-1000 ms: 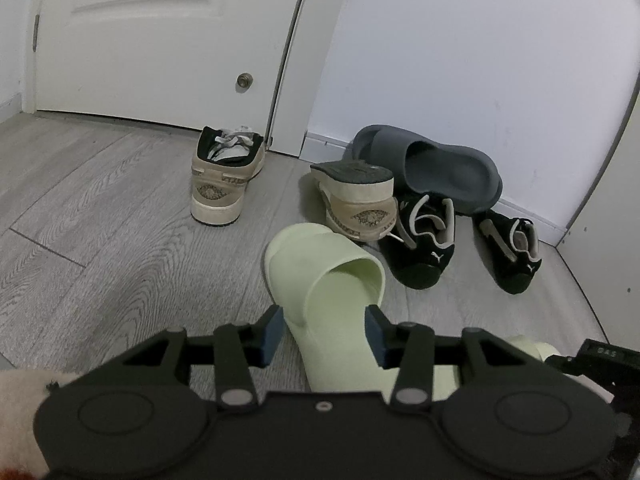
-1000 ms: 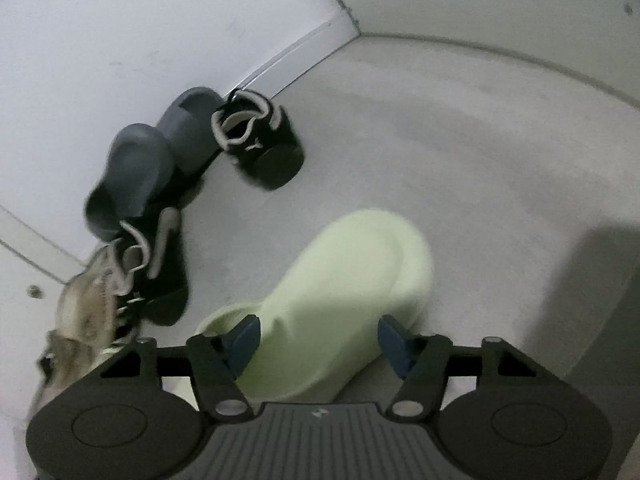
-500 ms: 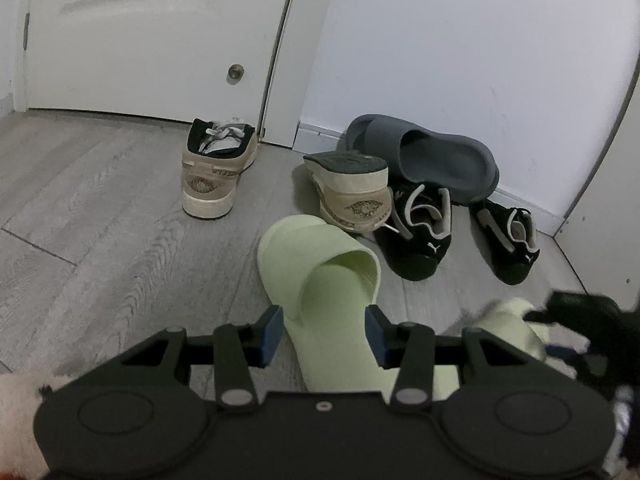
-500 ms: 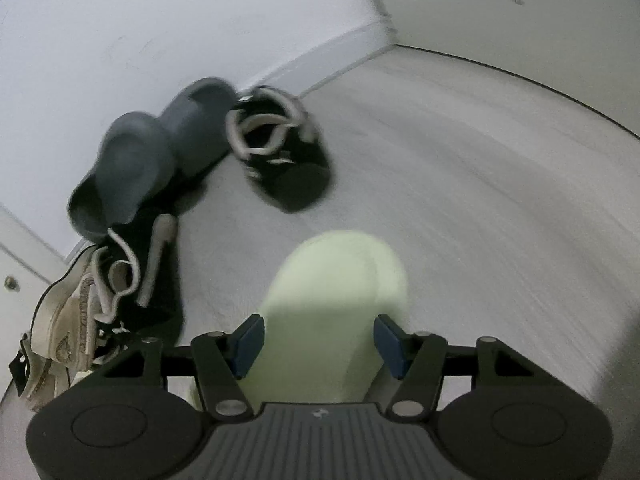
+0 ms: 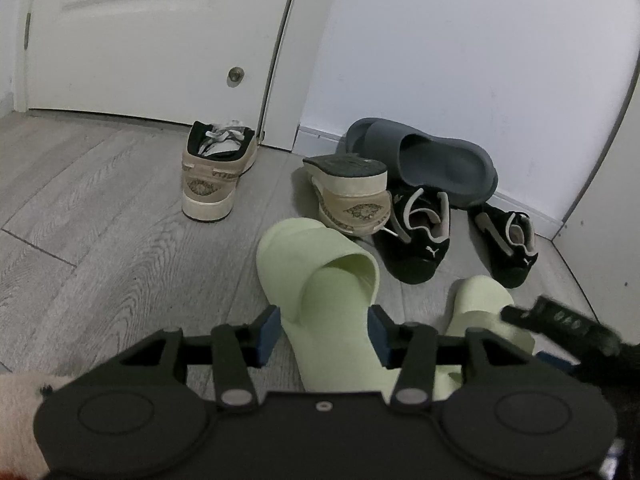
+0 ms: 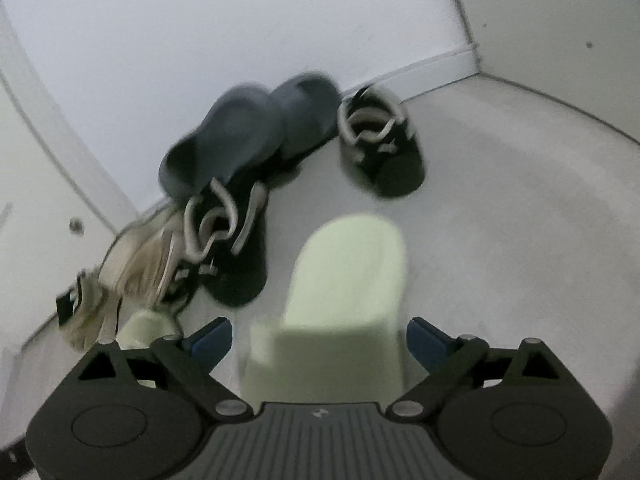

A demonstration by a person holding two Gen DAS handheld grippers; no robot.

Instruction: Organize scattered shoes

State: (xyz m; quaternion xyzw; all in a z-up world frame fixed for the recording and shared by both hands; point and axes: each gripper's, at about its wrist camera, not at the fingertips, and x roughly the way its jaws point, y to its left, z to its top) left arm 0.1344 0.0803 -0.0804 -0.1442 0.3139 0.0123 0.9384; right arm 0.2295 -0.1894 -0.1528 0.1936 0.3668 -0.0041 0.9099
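Across grey wood-look floor (image 5: 100,216), beneath white door (image 5: 140,36) and pale wall (image 5: 460,40): scattered shoes. Against the baseboard, a grey slide (image 5: 424,160). Nearest the lens, a pale green slide (image 5: 320,280), its heel end between the blue pads of the left tool (image 5: 324,330), jaws apart and not clamped, pads just beside its sides. Right of it, a second green slide (image 6: 344,296) under the right tool (image 6: 320,336), jaws spread wide, well clear of both sides. Further back, a tan sneaker (image 5: 218,176) upright near the door, its mate (image 5: 352,200) tipped over, sole up, touching a black sneaker (image 5: 416,240). Near the corner, another black sneaker (image 5: 508,244). Right view blurred.
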